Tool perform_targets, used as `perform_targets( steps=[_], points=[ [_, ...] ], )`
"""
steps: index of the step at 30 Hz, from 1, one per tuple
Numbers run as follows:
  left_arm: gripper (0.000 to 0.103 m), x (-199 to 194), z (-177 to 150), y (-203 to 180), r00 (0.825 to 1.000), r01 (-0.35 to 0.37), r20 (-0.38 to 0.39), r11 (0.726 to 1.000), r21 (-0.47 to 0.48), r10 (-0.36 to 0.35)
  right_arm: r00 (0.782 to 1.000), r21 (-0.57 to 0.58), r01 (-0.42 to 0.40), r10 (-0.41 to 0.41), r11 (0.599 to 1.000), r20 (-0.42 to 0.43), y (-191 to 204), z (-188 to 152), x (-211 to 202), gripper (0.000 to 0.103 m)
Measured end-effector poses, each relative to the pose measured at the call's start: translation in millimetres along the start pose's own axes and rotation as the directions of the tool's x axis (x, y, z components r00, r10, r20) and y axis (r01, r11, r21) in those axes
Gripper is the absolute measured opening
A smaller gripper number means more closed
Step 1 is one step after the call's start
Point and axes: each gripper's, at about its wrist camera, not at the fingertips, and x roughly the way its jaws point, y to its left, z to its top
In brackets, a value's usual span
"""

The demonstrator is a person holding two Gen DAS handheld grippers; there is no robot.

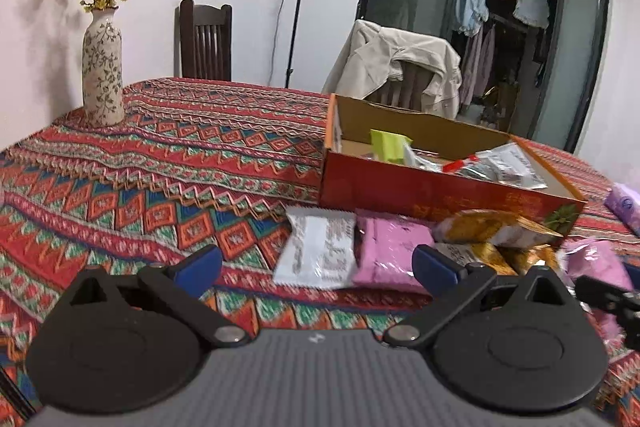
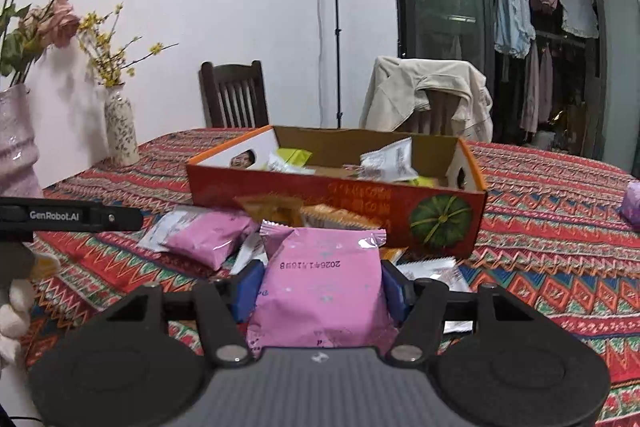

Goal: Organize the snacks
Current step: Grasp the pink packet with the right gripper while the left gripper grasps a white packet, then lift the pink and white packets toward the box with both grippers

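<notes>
My right gripper (image 2: 322, 291) is shut on a pink snack packet (image 2: 320, 267), its blue pads pressing both sides, held a little above the patterned tablecloth (image 2: 540, 227). Just beyond stands an orange-red cardboard box (image 2: 340, 203) with a pumpkin picture, holding several packets. My left gripper (image 1: 318, 267) is open with nothing gripped. It hovers near a white packet (image 1: 316, 247) and another pink packet (image 1: 392, 251) that lie in front of the box (image 1: 440, 195). Yellow-orange packets (image 1: 488, 227) are piled beside them, against the box's front wall.
A flowered vase (image 1: 102, 67) stands at the table's far left, and a pink vase (image 2: 16, 147) is closer. A dark chair (image 1: 206, 39) and a chair draped with a beige jacket (image 1: 400, 63) stand behind. A purple pack (image 2: 634, 203) lies at the right. A gloved hand (image 2: 12, 307) shows at the left edge.
</notes>
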Motion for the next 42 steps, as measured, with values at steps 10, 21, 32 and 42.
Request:
perform_targets(
  steps=[10, 21, 32, 42],
  points=[
    [0.103, 58.7, 24.2, -3.5, 0.987, -0.094, -0.121, 0.993, 0.072, 0.102, 0.996, 0.062, 0.04, -0.045, 0.997, 0.081, -32.8, 23.5, 21.9, 0.061],
    [0.103, 102.4, 20.0, -4.1, 0.967, -0.134, -0.206, 0.987, 0.09, 0.15, 0.992, 0.137, 0.033, -0.05, 0.99, 0.119, -57.9, 17.9, 43.7, 0.061],
    [0.103, 105.4, 17.7, -4.8, 0.968, -0.142, -0.199, 0.986, 0.082, 0.156, 0.993, 0.125, 0.023, -0.037, 0.992, 0.114, -52.1, 10.9, 41.7, 0.061],
    [0.097, 104.4, 19.5, -2.9, 0.971, -0.103, -0.206, 0.989, 0.106, 0.123, 0.993, 0.126, 0.028, -0.041, 0.992, 0.106, -52.1, 10.6, 41.5, 0.061]
  ],
)
